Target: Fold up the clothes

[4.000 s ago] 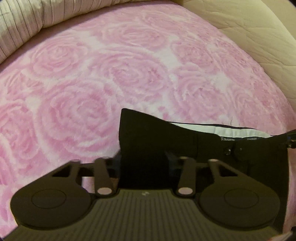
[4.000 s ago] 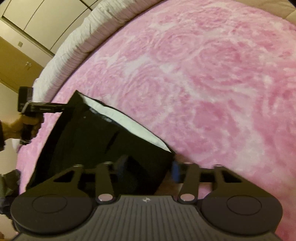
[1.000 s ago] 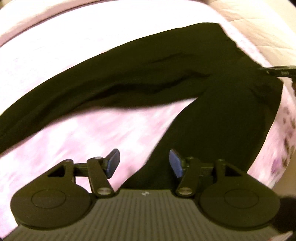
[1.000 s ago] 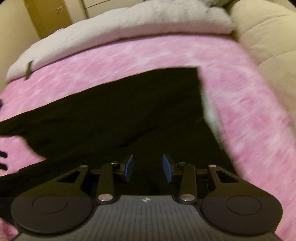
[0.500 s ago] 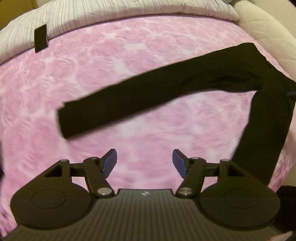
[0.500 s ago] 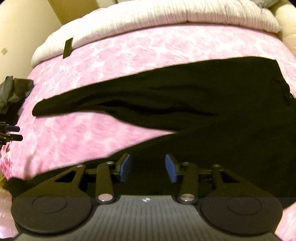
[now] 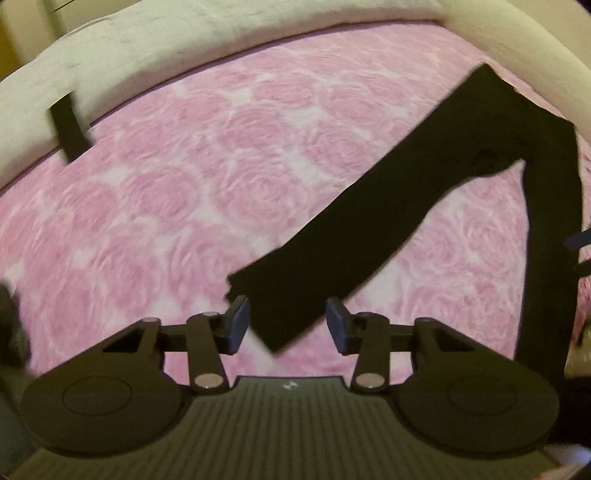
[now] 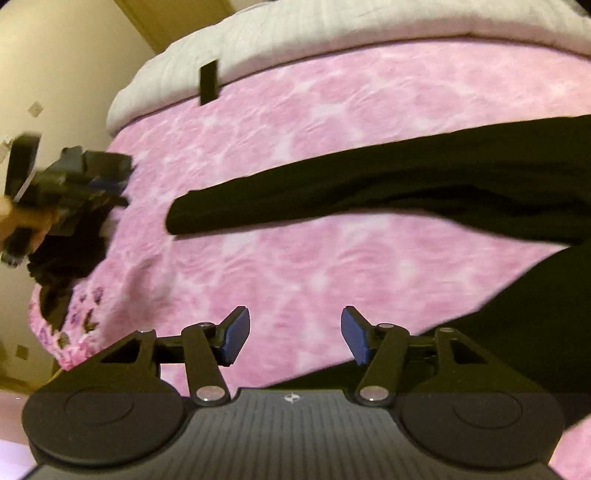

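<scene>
The black trousers lie spread open on the pink rose-patterned bed. One leg stretches flat across the cover, its hem end lying free. The other leg runs off over the bed's near edge.

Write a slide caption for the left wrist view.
Open left gripper approaches the leg end of black trousers spread on a pink rose-patterned blanket.

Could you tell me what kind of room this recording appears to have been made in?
Most likely a bedroom. The black trousers lie spread on a bed covered by a pink rose-patterned blanket, with a pale rolled duvet along its far edge and a wall beside it.
</scene>
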Tool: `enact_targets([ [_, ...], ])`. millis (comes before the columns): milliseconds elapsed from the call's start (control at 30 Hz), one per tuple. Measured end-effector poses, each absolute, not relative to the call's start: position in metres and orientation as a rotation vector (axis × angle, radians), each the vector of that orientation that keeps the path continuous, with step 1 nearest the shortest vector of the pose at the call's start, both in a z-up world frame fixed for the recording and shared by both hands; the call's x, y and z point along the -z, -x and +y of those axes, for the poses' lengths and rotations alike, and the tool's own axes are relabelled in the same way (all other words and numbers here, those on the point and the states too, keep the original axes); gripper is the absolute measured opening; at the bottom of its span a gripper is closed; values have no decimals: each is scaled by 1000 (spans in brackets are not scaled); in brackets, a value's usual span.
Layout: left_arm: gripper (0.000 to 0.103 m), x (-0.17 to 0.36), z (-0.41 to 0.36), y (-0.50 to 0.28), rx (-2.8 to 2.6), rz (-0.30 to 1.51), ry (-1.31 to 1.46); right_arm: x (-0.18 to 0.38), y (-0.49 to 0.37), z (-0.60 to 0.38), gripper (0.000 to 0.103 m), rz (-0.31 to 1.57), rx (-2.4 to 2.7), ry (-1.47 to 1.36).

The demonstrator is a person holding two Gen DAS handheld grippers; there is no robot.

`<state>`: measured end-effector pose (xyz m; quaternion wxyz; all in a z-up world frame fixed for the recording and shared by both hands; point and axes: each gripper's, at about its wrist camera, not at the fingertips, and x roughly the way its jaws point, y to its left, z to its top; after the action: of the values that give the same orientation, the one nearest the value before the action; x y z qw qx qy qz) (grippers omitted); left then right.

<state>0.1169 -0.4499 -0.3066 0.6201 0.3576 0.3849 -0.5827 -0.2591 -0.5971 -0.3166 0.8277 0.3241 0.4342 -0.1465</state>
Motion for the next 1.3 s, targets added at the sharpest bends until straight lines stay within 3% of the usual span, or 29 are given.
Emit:
enact_targets([
  [500, 37, 430, -532, -195, 1748, 1008, -1038, 361, 165, -533, 62, 887, 564, -797],
  [633, 7, 434, -534, -208, 1832, 1031, -1028, 372, 144, -527, 62, 858, 604, -857],
  [733, 1, 428, -537, -216, 1897, 1044, -1000, 381, 128, -522, 62, 836, 634, -901],
  [900, 2, 421, -542, -223, 1940, 1080, -966, 395, 102, -513, 62, 798, 683, -975],
  [967, 14, 427, -544, -222, 1936, 1079, -989, 401, 92, -510, 63, 782, 702, -1005],
  [1000, 27, 430, -544, -221, 1933, 1079, -1000, 404, 86, -508, 63, 775, 712, -1020],
  [1067, 29, 437, -545, -219, 1941, 1117, -1002, 406, 82, -507, 63, 772, 718, -1032],
  [1100, 26, 439, -546, -218, 1950, 1136, -999, 407, 81, -507, 63, 772, 720, -1036],
  [1133, 8, 437, -544, -214, 1965, 1132, -1008, 408, 80, -506, 63, 772, 722, -1040],
  [1167, 0, 435, -543, -211, 1980, 1126, -1017, 409, 79, -506, 63, 773, 723, -1044],
  [1300, 0, 408, -536, -199, 2072, 1162, -972, 411, 76, -505, 63, 773, 731, -1061],
])
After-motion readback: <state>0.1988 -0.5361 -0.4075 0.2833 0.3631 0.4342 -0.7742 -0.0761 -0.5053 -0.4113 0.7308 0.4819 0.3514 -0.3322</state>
